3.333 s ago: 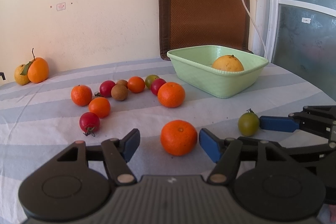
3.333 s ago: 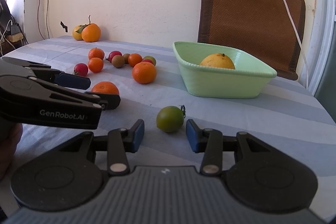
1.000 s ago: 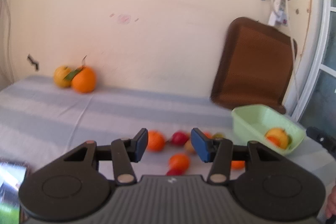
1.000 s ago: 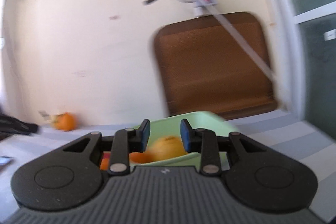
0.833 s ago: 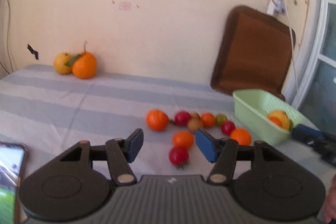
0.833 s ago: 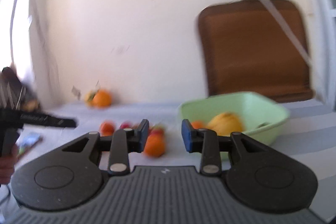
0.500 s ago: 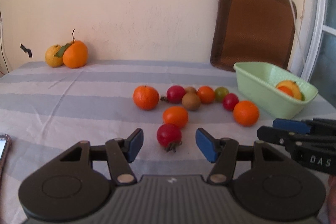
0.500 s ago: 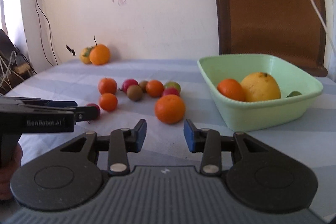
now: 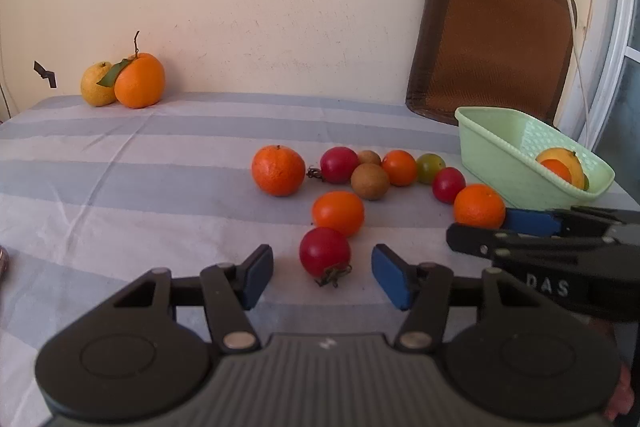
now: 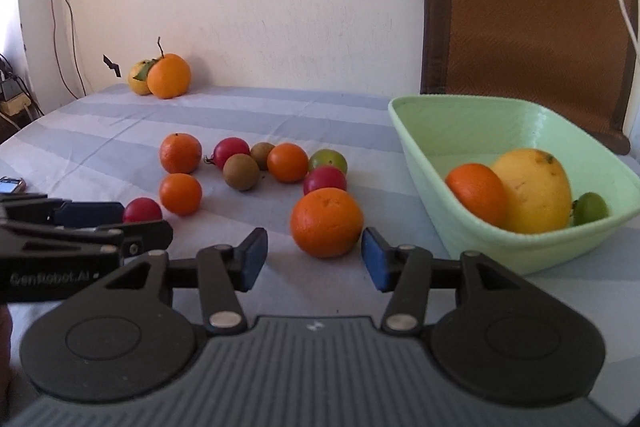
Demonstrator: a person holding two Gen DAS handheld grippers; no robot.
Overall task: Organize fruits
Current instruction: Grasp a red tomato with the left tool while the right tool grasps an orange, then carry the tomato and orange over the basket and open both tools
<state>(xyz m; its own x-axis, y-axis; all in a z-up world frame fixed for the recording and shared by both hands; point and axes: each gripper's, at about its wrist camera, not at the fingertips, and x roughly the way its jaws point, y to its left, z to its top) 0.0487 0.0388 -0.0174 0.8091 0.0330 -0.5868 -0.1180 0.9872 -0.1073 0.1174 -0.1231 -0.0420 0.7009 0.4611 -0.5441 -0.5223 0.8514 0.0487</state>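
Both tools have swung from the green basket (image 10: 516, 255) back to the desk (image 9: 160, 163). Right tool (image 10: 314, 259), jaws just widened, brackets the basket-side orange (image 10: 327, 221); left tool (image 9: 322, 277), half-open, brackets a red tomato (image 9: 325, 251) farther from it. Either round fruit could roll if nudged off-centre.

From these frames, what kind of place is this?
Likely a home room: a table under a striped cloth, loose fruit beside a green basket, and a woven brown cushion propped against a scuffed wall.

both wrist views sit low and close over the striped-cloth bench (image 9: 160, 155), facing the cream wall. they share the scattered round fruits and the pale green plastic basket (image 10: 500, 123), the right view nearer it.
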